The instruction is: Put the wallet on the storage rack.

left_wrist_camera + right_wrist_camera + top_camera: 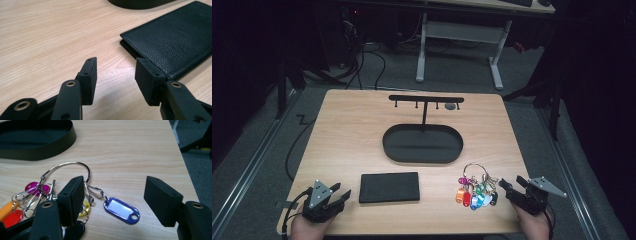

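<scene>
Down at the near edge of the desk [347,125], both tools rest low. Left tool [116,71] stands spread and pinches nothing, its tip just beside the black leather wallet [172,40]. Right tool [115,200] is spread too, empty, a blue key tag [121,209] lying between its jaws, the key bunch [475,190] touching the left one.

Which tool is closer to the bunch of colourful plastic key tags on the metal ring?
The right tool, open, sits just right of the bunch of colourful plastic key tags. The left tool, also open, is across the table, beyond the black leather wallet.
</scene>
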